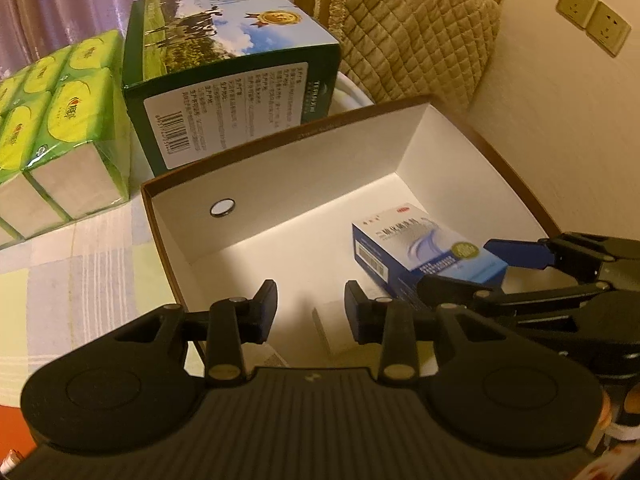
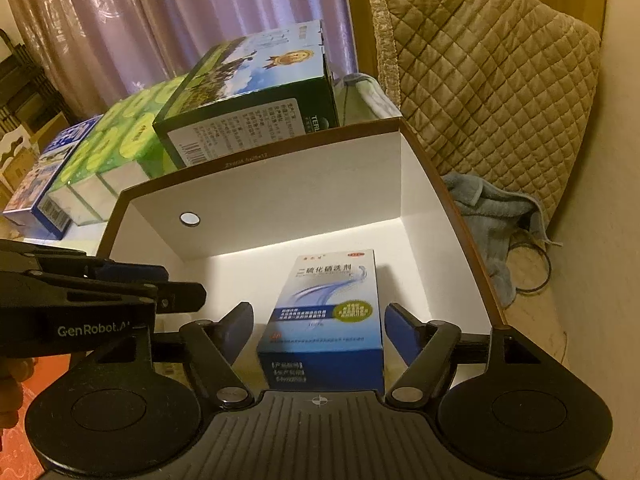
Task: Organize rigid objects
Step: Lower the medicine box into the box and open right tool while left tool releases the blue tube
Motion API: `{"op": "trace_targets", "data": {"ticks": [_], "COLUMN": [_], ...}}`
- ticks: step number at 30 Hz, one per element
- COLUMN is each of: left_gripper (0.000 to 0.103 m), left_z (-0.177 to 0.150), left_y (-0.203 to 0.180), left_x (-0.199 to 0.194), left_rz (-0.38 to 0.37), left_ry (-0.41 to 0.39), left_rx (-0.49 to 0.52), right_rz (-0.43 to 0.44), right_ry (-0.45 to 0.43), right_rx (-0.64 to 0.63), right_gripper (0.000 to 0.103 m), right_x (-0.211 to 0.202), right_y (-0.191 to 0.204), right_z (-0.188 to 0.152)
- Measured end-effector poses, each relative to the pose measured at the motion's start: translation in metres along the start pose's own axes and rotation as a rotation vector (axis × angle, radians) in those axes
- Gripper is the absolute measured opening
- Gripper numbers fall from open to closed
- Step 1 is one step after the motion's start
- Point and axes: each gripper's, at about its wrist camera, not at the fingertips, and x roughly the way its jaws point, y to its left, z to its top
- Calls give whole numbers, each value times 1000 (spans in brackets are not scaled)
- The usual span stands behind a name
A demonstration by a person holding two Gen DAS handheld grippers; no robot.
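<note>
A brown shoe-box-like box (image 1: 280, 140) (image 2: 260, 156) with a white inside stands open on the table. In it, at the right, lies a small blue-and-white medicine box (image 1: 424, 248) (image 2: 328, 300). My right gripper (image 2: 320, 330) (image 1: 454, 266) straddles that medicine box with a gap showing on both sides, so it is open. My left gripper (image 1: 312, 310) (image 2: 184, 284) hovers over the near left part of the box floor, its jaws a little apart. A pale flat item (image 1: 326, 332) lies below them, blurred and not pinched.
Behind the open box stand a green milk carton (image 1: 228, 60) (image 2: 256, 92), a pack of green tissues (image 1: 52, 120) and a blue carton (image 2: 44, 176). A quilted chair cover (image 2: 492, 80) and a grey towel (image 2: 492, 216) are on the right. Wall sockets (image 1: 592, 20) sit beyond.
</note>
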Motion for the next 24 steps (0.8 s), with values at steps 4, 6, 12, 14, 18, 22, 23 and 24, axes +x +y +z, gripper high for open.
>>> {"op": "trace_targets", "data": {"ticks": [4, 6, 12, 14, 18, 22, 23, 24], "left_gripper": [33, 34, 34, 34, 34, 34, 34, 34], "left_z": [-5, -8, -16, -20, -27, -39, -42, -46], "left_y": [-1, -2, -4, -5, -9, -11, -11, -11], "left_x": [-8, -13, -31, -38, -53, -72, -76, -81], "left_rz": [-11, -19, -39, -45, -59, -74, -75, -75], "left_ry": [-10, -16, -38, -48, -67, -93, -99, -106], "left_rx": [8, 9, 14, 13, 18, 27, 26, 26], "right_rz": [2, 1, 0, 3, 9, 21, 24, 28], "right_ry": [-3, -5, -18, -26, -45, -67, -73, -78], "right_rx": [12, 19, 36, 42, 50, 58, 63, 67], "right_gripper": [70, 71, 71, 71, 71, 71, 71, 71], "right_x": [-9, -15, -33, -39, -54, -69, -73, -78], "right_y": [-1, -2, -1, 0, 3, 7, 8, 8], "right_z": [-7, -11, -21, -25, -32, -42, -45, -48]}}
